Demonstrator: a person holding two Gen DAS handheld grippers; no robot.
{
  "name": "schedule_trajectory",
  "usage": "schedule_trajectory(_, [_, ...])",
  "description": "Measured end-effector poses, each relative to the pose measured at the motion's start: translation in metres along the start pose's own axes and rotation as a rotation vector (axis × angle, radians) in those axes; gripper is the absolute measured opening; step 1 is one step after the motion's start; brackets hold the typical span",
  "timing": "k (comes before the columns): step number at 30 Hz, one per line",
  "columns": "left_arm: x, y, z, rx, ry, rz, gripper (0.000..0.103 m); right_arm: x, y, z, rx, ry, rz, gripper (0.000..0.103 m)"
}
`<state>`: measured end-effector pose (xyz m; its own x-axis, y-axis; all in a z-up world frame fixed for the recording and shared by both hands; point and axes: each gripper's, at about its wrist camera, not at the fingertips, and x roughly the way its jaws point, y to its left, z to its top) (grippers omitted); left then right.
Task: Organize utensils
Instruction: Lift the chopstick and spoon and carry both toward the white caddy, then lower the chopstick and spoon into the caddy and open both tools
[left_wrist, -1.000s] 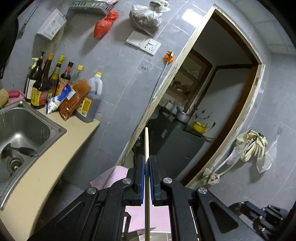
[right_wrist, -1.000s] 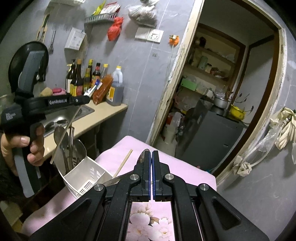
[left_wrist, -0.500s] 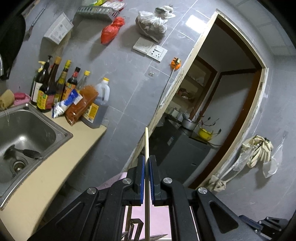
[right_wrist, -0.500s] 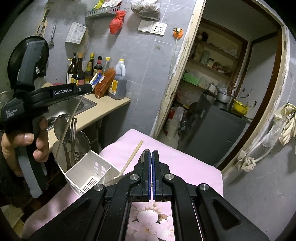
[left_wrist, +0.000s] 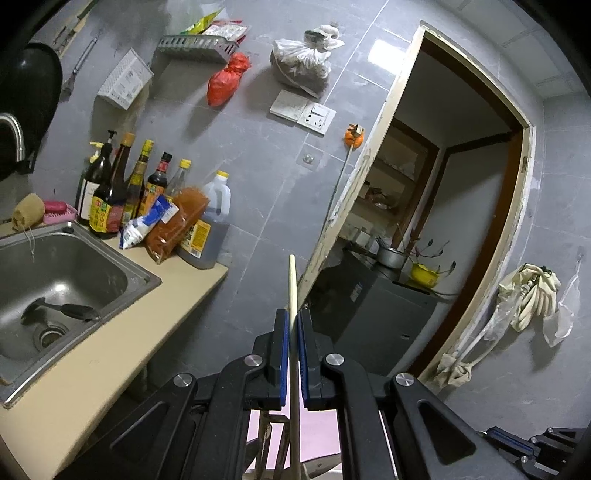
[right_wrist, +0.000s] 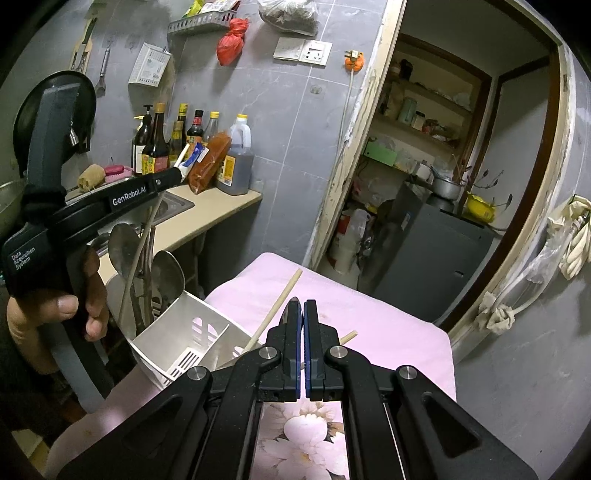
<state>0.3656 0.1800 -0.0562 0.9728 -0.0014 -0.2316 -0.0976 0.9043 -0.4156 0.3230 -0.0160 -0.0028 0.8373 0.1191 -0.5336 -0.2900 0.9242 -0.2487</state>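
Observation:
My left gripper (left_wrist: 291, 321) is shut on a pale wooden chopstick (left_wrist: 292, 280) that sticks out past its fingertips. In the right wrist view a hand holds that left gripper (right_wrist: 173, 177) at the left. The chopstick (right_wrist: 138, 258) slants down from it among the spoons (right_wrist: 168, 271) standing in a white utensil holder (right_wrist: 177, 332). My right gripper (right_wrist: 303, 310) is shut with nothing between its pads, over a pink cloth (right_wrist: 369, 325). A second chopstick (right_wrist: 275, 310) lies slanted on the cloth by the holder. A dark blade tip (right_wrist: 287, 308) shows beside my left finger.
A steel sink (left_wrist: 55, 280) and a beige counter (left_wrist: 122, 332) with several sauce bottles (left_wrist: 107, 199) lie to the left. A doorway (right_wrist: 443, 166) opens behind the pink cloth, with a dark cabinet (right_wrist: 424, 251) inside. Bags and a rack hang on the grey tiled wall.
The left gripper has turned a little, the chopstick still clamped in it, and its lower end now hangs among the spoons. The right gripper has sunk slightly toward the pink cloth.

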Motion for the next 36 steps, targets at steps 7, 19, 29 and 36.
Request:
schedule_trajectory(7, [-0.003, 0.0, 0.003, 0.003, -0.031, 0.007, 0.005, 0.0, 0.002, 0.0, 0.008, -0.004, 0.006, 0.002])
schedule_trajectory(19, [-0.012, -0.008, -0.004, 0.062, -0.003, 0.015, 0.005, -0.001, 0.005, 0.0, 0.029, -0.004, 0.046, 0.002])
schedule_trajectory(29, [-0.03, -0.013, -0.01, 0.135, 0.082, 0.009, 0.007, 0.0, 0.003, -0.003, 0.071, 0.019, 0.108, 0.003])
schedule_trajectory(36, [-0.04, -0.01, -0.013, 0.13, 0.15, -0.01, 0.028, -0.002, -0.006, -0.008, 0.142, 0.033, 0.132, 0.003])
